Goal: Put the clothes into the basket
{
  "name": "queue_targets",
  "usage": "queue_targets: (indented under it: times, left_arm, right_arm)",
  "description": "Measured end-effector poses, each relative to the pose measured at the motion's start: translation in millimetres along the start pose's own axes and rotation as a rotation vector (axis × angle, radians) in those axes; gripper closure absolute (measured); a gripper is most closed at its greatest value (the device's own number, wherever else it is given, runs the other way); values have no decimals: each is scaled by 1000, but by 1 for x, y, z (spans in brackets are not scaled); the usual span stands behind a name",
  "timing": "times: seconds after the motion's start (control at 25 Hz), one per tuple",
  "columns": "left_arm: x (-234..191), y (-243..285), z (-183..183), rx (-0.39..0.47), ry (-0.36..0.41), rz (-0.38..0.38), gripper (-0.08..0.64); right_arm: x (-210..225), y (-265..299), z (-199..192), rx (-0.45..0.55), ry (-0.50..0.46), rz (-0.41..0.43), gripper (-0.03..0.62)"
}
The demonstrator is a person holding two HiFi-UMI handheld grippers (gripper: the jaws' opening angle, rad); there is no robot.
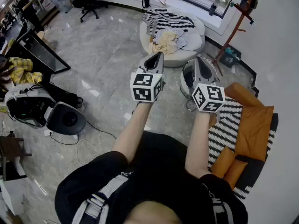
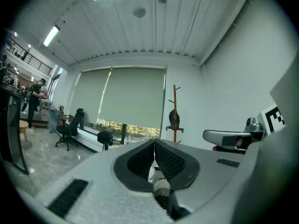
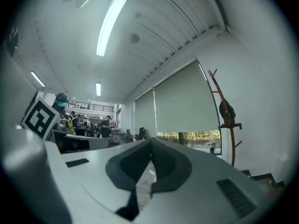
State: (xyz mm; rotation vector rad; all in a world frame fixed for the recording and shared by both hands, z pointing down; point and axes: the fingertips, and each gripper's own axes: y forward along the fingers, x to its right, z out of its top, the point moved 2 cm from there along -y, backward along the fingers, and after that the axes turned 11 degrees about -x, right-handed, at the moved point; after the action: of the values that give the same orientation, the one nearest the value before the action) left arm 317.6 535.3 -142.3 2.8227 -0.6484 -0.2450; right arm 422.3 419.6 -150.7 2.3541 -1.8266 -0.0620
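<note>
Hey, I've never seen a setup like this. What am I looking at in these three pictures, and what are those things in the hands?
A person holds two hand-held clamps, each with a marker cube: the left gripper and the right gripper. The head view comes from a camera on their head, looking down. The other two come from cameras on each gripper, looking along its jaws. Both are shut and empty. Ahead, clothes lie on a round white seat. What looks like a basket stands by the right gripper.
</note>
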Motion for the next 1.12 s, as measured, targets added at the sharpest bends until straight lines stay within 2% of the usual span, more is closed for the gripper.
queue_targets:
  times: [0.12, 0.24, 0.56, 0.76, 0.88, 1.0, 1.12]
  left_arm:
    - [-12, 3, 3, -1, -4, -4, 549]
    - [-21, 6, 3, -3, -8, -14, 549]
    - [-69, 6, 3, 19, -56, 18, 549]
    - [-102, -6, -8, 17, -82, 7, 549]
    - [-132, -16, -18, 15, -100, 57, 549]
    - [-147, -20, -15, 16, -40, 124, 549]
    - [-156, -20, -12, 21, -29, 136, 549]
  right_arm:
    - [-5, 12, 1, -15, -19, -17, 581]
    - [-4, 22, 0, -19, 2, -68, 581]
    - [-20, 46, 1, -10, 29, -64, 581]
    - [-41, 61, 4, 12, 54, -55, 581]
    - [-60, 74, 0, 2, 36, -30, 581]
    - [-65, 85, 3, -5, 32, -25, 581]
    - [-69, 93, 11, 4, 31, -12, 581]
